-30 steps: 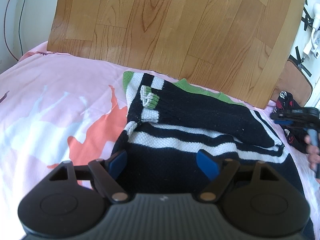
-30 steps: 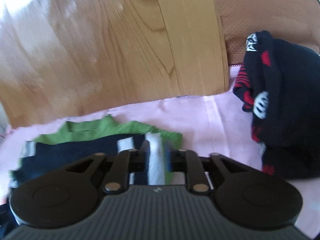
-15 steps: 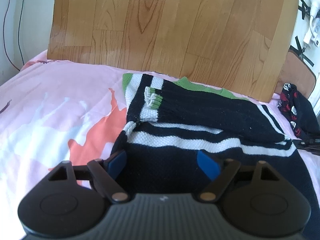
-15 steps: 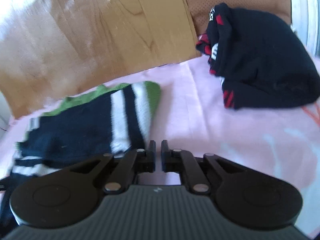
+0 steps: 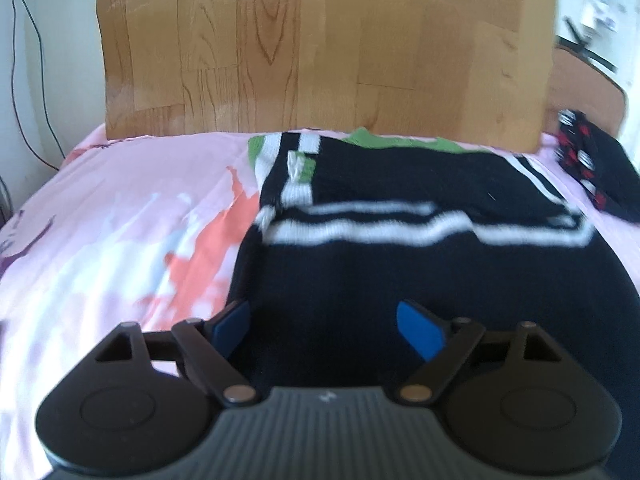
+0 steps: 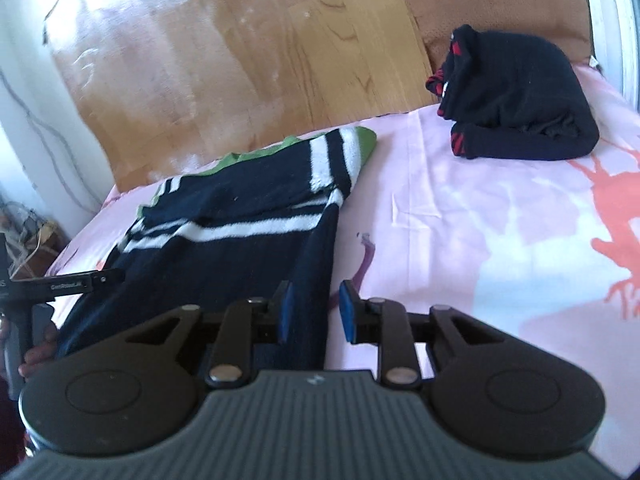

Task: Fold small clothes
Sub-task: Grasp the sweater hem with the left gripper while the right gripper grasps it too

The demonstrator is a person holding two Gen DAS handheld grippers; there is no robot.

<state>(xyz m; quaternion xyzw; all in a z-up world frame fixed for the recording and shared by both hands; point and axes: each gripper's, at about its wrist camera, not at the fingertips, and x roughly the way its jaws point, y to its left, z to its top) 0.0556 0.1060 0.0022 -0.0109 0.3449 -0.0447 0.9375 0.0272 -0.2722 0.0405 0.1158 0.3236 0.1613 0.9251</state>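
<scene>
A small navy knit sweater (image 5: 400, 248) with white stripes and green trim lies flat on the pink bed sheet (image 5: 120, 240), both sleeves folded across its chest. My left gripper (image 5: 324, 328) is open and empty, over the sweater's lower left edge. In the right wrist view the sweater (image 6: 224, 232) lies left of centre. My right gripper (image 6: 314, 312) is partly open and empty, its jaws either side of the sweater's lower right edge. The left gripper's body (image 6: 60, 284) shows at the far left of that view.
A folded dark garment with red and white pattern (image 6: 516, 100) lies at the head of the bed on the right (image 5: 592, 168). A wooden board (image 5: 320, 48) stands behind the bed. A brown cushion (image 6: 500, 4) leans behind the dark garment. Cables hang at the left wall (image 5: 32, 60).
My right gripper let go of the right sleeve on the sweater's chest, pulled back to the lower right edge and opened partway. My left gripper stayed open and dropped closer to the sweater.
</scene>
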